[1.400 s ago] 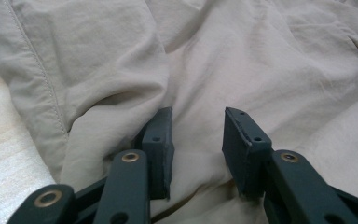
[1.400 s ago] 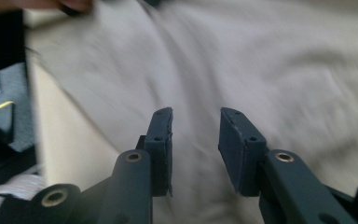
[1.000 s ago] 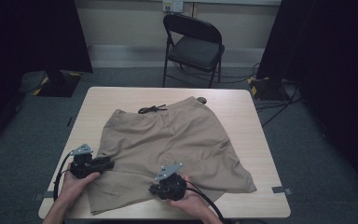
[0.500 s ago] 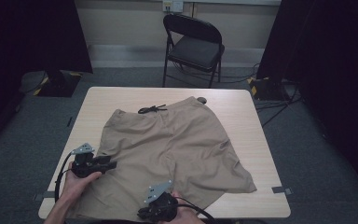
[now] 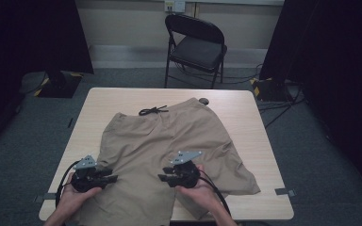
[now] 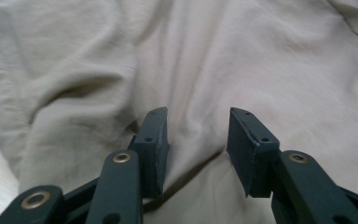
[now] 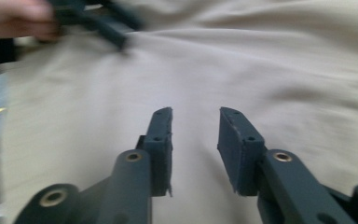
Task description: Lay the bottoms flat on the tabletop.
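Khaki shorts (image 5: 169, 141) lie spread flat on the wooden table (image 5: 245, 108), waistband at the far side with a black drawstring (image 5: 153, 111). My left gripper (image 5: 112, 178) rests at the near left leg of the shorts and points right. In its own view the left gripper (image 6: 198, 135) is open, low over wrinkled cloth (image 6: 261, 60), with nothing between its fingers. My right gripper (image 5: 163, 178) is over the middle of the shorts and points left. Seen from its own camera, the right gripper (image 7: 196, 121) is open above the cloth (image 7: 284, 70), facing the other hand's gripper (image 7: 98, 21).
A small dark round object (image 5: 203, 100) sits on the table by the waistband's right end. A black folding chair (image 5: 198, 47) stands beyond the far edge. Bare tabletop runs along the left, far and right sides. Dark curtains flank the room.
My right gripper dipped toward the near table edge, then came back up onto the middle of the shorts. My left gripper shifted slightly nearer.
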### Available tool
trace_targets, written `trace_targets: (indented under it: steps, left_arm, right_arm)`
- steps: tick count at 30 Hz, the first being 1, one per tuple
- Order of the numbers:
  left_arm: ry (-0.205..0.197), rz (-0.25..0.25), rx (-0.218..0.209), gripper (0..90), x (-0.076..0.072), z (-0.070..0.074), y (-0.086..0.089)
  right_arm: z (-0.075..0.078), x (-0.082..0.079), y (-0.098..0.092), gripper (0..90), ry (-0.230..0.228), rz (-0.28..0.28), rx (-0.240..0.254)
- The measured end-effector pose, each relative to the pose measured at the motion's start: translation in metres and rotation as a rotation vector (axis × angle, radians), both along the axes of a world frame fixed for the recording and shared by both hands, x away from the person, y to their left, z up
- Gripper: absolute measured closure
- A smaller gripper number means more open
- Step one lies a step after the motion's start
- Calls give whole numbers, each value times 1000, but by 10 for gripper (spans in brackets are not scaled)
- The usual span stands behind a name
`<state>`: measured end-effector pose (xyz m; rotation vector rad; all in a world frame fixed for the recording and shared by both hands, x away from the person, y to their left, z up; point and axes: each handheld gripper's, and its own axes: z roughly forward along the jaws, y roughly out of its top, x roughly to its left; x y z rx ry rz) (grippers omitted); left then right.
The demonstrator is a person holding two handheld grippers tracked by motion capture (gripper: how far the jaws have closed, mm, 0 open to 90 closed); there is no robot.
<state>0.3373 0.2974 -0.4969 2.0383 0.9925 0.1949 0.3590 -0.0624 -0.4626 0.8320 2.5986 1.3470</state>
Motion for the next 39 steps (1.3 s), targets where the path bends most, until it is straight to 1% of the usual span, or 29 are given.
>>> trace_targets:
  steps: [1, 2, 3, 4, 6, 9, 11, 13, 15, 16, 17, 18, 19, 20, 22, 26, 28, 31, 32, 35, 36, 37, 38, 39]
  left_arm:
    - [15, -22, -2, 580, -3, 1, 0]
    - [22, -29, 2, 580, -4, 2, 0]
    - [38, -24, -16, 578, -3, 2, 0]
    - [45, -17, -22, 567, -2, 2, 1]
    - [31, 0, -21, 545, 2, 6, 1]
    - [-1, 27, -64, 529, 9, 18, 1]
    - [-15, 30, -66, 526, 16, 24, -1]
    - [-13, 41, -77, 527, 26, 26, -2]
    - [4, 64, -73, 533, 34, 20, -3]
    - [13, 78, -66, 536, 37, 15, -3]
    - [20, 79, -52, 540, 39, 10, -4]
    - [28, 78, -41, 541, 39, 5, -5]
    - [31, 78, -19, 542, 39, 2, -6]
    - [22, 76, -15, 541, 37, 1, -6]
    - [24, 85, -24, 539, 37, 1, -5]
    - [-3, 79, -33, 541, 35, -2, -3]
    - [-15, 76, -38, 542, 34, -3, -2]
    - [-19, 76, -52, 544, 34, -5, -1]
    - [-22, 73, -48, 544, 34, -5, 0]
    - [-24, 75, -47, 543, 34, -5, -1]
    - [-24, 73, -47, 543, 34, -5, -1]
    - [-25, 73, -47, 542, 34, -5, -1]
    - [-22, 72, -44, 542, 34, -4, 0]
    - [-22, 73, -55, 543, 34, -5, 0]
  right_arm:
    - [-1, 4, -7, 617, 1, -28, -5]
    - [-1, 7, -12, 608, 5, -42, -2]
    - [-2, 10, -19, 592, 14, -63, -4]
    - [-4, 12, -26, 578, 16, -87, -13]
    - [-7, 15, -38, 570, 26, -119, -20]
    - [-9, 14, -57, 544, 34, -162, -24]
    - [-8, 13, -69, 535, 35, -191, -26]
    - [-6, 11, -80, 525, 30, -215, -37]
    - [-3, 6, -90, 532, 22, -227, -31]
    - [-1, 2, -95, 556, 20, -225, -16]
    - [0, -3, -98, 570, 19, -214, -9]
    - [-1, -9, -101, 589, 21, -207, -15]
    - [-3, -14, -103, 614, 28, -187, -20]
    - [-6, -20, -104, 624, 38, -168, -32]
    - [-12, -30, -104, 646, 54, -146, -44]
    - [-20, -42, -101, 661, 62, -112, -65]
    - [-20, -46, -100, 662, 62, -106, -62]
    - [-20, -52, -101, 671, 59, -106, -66]
    - [-21, -54, -101, 671, 62, -100, -69]
    - [-27, -59, -101, 676, 61, -98, -104]
    - [-27, -59, -101, 675, 51, -98, -107]
    - [-26, -60, -100, 680, 60, -93, -106]
    - [-27, -61, -98, 680, 61, -77, -100]
    - [-28, -63, -95, 682, 63, -58, -89]
